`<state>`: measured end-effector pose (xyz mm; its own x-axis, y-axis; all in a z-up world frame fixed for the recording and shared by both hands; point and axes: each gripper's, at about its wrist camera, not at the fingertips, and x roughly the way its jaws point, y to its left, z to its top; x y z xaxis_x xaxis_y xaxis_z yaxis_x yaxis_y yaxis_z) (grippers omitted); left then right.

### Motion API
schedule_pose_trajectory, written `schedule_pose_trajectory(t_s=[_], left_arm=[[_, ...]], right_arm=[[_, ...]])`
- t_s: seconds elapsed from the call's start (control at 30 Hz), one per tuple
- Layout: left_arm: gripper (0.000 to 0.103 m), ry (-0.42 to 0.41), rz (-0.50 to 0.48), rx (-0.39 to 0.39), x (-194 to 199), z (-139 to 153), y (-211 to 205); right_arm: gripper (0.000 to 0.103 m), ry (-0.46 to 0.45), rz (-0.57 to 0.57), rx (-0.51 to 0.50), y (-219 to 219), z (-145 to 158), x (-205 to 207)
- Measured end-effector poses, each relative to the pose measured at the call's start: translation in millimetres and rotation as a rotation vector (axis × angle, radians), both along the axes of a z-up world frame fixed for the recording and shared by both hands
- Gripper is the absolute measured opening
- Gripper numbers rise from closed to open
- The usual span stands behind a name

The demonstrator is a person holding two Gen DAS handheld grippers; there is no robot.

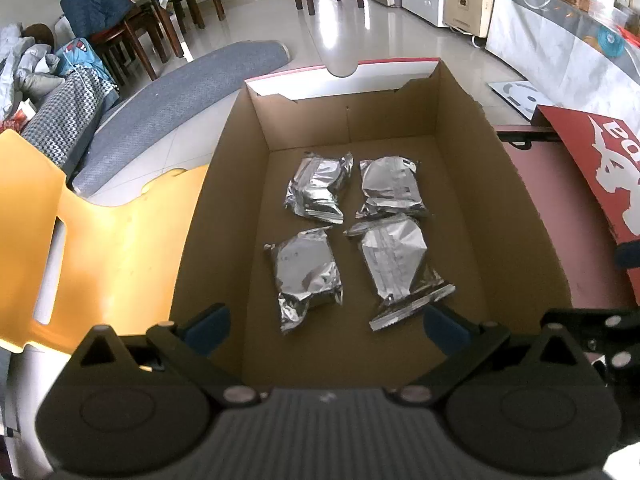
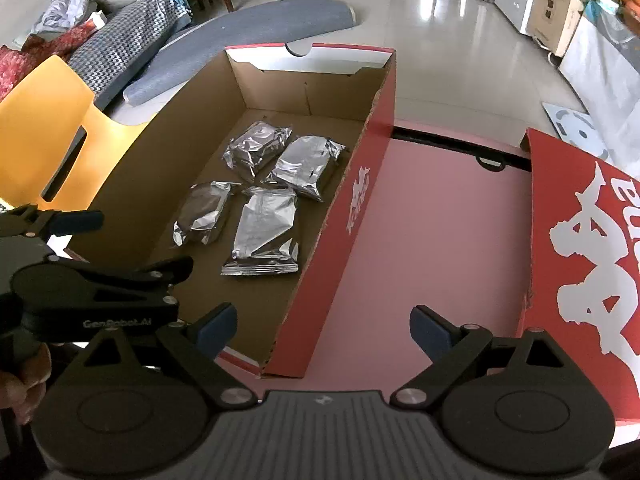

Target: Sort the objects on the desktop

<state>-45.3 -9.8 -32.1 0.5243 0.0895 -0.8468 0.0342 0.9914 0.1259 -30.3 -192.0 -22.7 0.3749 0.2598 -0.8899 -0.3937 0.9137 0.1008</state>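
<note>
Four silver foil packets sit in the open cardboard box (image 1: 472, 184), laid out two by two on its brown floor: the far left packet (image 1: 318, 188), the far right packet (image 1: 392, 186), the near left packet (image 1: 306, 274) and the near right packet (image 1: 400, 268), the last one with its crimped end turned toward the near wall. The far pair lie just beside each other, and in the right wrist view the far right one overlaps the top edge of the near right one. The box is red on the outside with a white logo, and it stands on a pink tabletop (image 2: 432, 240). Over to the right, the red lid (image 2: 580, 240) with the big white print lies on that same tabletop, well apart from the box. The left tool (image 1: 326, 322) hangs over the near end of the box, its blue-tipped fingers spread wide with nothing between them. The right tool (image 2: 322, 328) is spread wide too, empty, poised above the box's near right corner and the bare tabletop. A yellow chair (image 1: 100, 248) stands just left of the box, and beyond it a grey rug (image 1: 188, 96) lies on the shiny tiled floor.
</note>
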Motion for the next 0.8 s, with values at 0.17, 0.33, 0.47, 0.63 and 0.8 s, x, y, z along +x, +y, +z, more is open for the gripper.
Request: schedule_pose_trajectory(t_s=[0.17,0.33,0.47,0.63,0.8], left_arm=[[0.103,0.003,0.005,0.001,-2,0,1],[0.103,0.004,0.006,-0.005,-7,0,1],[0.103,0.003,0.004,-0.006,-9,0,1],[0.103,-0.005,0.006,-0.015,-11,1,2],[0.103,-0.015,0.025,-0.029,-10,3,5]], right_arm=[[0.093,-0.004,-0.001,0.004,-1,1,-1],[0.093,-0.022,0.006,0.001,-2,2,-3],[0.093,-0.019,0.002,0.022,-5,3,-5],[0.093,-0.037,0.008,0.038,-5,4,-9],[0.093,-0.086,0.009,0.035,-7,4,-11]])
